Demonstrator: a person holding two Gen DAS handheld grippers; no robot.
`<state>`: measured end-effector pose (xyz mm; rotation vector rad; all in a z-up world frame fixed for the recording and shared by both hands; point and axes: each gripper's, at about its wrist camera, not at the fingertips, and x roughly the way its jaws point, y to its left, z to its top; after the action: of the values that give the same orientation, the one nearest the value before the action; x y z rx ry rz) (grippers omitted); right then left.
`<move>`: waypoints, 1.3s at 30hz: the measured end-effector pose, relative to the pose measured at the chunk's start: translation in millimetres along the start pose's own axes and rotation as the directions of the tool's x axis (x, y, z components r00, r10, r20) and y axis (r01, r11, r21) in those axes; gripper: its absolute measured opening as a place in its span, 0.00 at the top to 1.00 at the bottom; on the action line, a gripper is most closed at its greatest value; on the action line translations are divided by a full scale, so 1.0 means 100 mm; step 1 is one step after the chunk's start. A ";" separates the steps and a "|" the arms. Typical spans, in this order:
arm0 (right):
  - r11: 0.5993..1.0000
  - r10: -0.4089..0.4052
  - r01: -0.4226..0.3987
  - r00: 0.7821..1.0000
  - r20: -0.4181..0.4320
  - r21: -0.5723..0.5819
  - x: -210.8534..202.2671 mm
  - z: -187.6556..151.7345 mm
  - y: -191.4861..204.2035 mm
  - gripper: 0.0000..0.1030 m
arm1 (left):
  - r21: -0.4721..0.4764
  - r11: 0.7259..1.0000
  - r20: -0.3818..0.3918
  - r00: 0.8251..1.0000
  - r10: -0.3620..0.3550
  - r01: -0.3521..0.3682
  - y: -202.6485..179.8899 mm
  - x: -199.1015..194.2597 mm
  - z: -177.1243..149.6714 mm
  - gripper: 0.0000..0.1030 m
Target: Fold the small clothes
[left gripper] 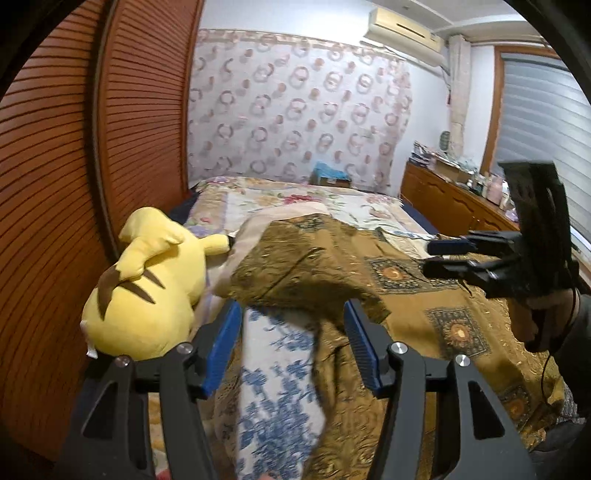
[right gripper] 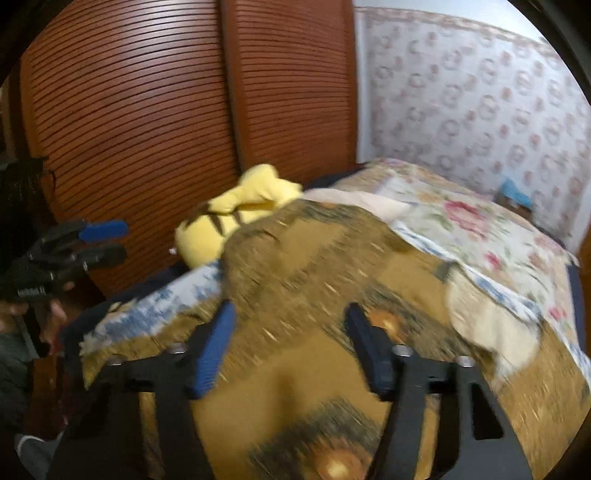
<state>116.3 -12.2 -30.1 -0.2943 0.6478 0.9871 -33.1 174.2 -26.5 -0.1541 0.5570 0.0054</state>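
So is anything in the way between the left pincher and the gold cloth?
No. The left gripper is open right at the gold patterned cloth, its edge between the pads. The yellow plush toy lies off beside it.

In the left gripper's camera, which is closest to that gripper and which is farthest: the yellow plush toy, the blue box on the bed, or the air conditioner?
From the left gripper, in its own view:
1. Yellow plush toy, just to the left of the jaws, on the bed's edge by the wooden doors.
2. Blue box, at the far end of the bed, against the patterned curtain.
3. Air conditioner, high on the far wall, upper right.
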 end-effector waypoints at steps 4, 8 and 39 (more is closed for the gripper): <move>0.998 0.052 -0.053 0.998 -0.028 -0.039 0.34 0.25 0.16 0.45 | -0.008 1.000 -0.012 1.000 0.017 -0.017 0.06 0.00 -0.07 0.44; 0.994 0.045 -0.053 0.996 -0.082 -0.095 0.70 0.39 0.30 0.45 | -0.014 1.000 -0.016 1.000 0.021 -0.022 0.09 0.01 -0.12 0.43; 0.997 -0.078 0.078 0.997 -0.025 0.000 0.74 0.29 -0.16 0.46 | -0.003 1.000 -0.039 0.999 -0.006 0.006 -0.02 0.09 -0.20 0.43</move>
<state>168.7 43.8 -54.8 -0.3291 0.6549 0.9098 -35.6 169.0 -47.4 -0.1585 0.5951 -0.0028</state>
